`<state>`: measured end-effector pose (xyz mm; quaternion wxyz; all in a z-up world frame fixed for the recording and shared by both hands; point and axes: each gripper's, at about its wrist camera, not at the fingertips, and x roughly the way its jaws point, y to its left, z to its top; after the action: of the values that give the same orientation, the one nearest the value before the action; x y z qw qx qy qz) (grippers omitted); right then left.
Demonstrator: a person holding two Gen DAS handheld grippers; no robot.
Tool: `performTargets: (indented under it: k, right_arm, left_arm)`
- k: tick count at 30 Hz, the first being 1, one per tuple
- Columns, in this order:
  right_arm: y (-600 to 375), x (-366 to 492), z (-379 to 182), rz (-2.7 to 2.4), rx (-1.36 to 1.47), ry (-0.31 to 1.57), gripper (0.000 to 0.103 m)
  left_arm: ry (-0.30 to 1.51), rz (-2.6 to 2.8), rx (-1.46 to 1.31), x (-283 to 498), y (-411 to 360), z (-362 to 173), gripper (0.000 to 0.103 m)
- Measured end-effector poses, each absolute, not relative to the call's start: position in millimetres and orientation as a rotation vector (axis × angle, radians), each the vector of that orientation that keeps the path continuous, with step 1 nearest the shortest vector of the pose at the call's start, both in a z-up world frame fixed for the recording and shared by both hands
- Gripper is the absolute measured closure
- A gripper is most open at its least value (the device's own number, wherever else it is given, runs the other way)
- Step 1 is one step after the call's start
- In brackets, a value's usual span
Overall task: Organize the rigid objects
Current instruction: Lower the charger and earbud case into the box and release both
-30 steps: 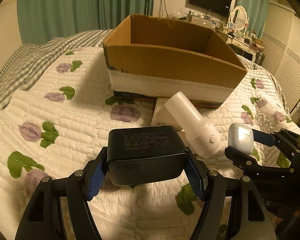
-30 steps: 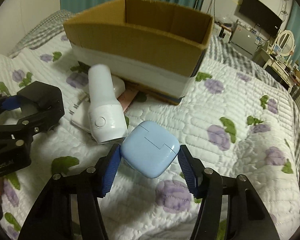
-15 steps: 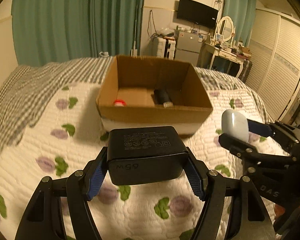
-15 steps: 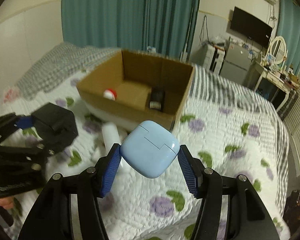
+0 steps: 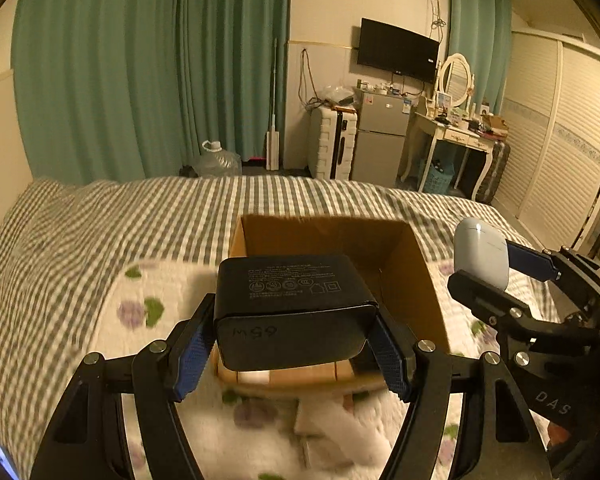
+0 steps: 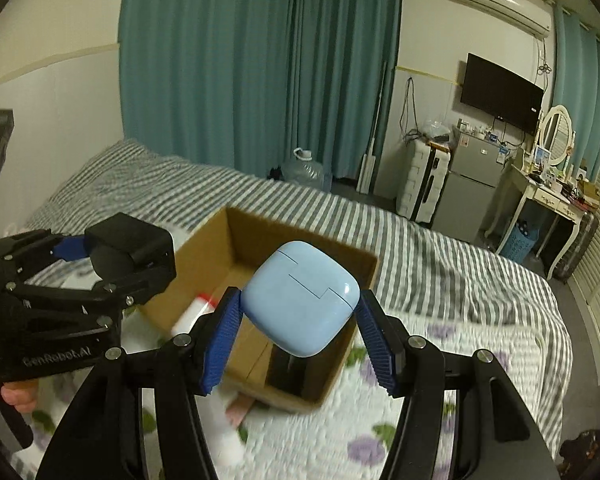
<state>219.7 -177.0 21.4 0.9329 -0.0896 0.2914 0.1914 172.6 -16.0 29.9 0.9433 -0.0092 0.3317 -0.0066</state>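
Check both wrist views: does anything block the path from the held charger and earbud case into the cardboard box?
Nothing visible does. The black charger and blue earbud case hang above the open-topped cardboard box.

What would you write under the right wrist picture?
Right gripper carries a blue earbud case over the cardboard box.

Both cameras ride just behind their own tongs, looking forward and slightly down over the bed toward the cardboard box (image 5: 396,264). The left wrist view sits close above the box's near wall, facing the far wall with the television (image 5: 398,50). The right wrist view looks from right of the box (image 6: 236,248), angled leftward across it. Both share the box, the green curtains (image 5: 140,80), the television (image 6: 500,94), and each other's tongs beside the box.
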Motion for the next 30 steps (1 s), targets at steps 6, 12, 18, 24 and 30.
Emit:
performTargets:
  k: [6, 12, 18, 24, 30]
  right_arm:
    - [-170.3, 279.1, -5.0, 0.385, -0.179, 0.643, 0.045]
    - [-160.6, 315.7, -49.4, 0.388, -0.208, 0.696, 0.045]
    - [-154.7, 325.2, -68.8, 0.366, -0.231, 0.708, 0.044]
    - [-162.5, 312.8, -64.4, 0.348, -0.203, 0.682, 0.029]
    - [-184.3, 281.5, -35.0, 0.307, -0.172, 0.618, 0.023]
  left_arm:
    - [0.666, -0.011, 0.017, 214.2, -14.4, 13.0, 0.031]
    - [0.698, -0.049, 0.013, 232.9, -9.4, -25.0, 0.031]
    - [0.618, -0.092, 0.035, 224.0, -14.3, -16.7, 0.036]
    - [0.626, -0.09, 0.071, 223.8, -18.6, -14.9, 0.036]
    - [0.646, -0.063, 0.06, 212.3, -13.6, -12.7, 0.036]
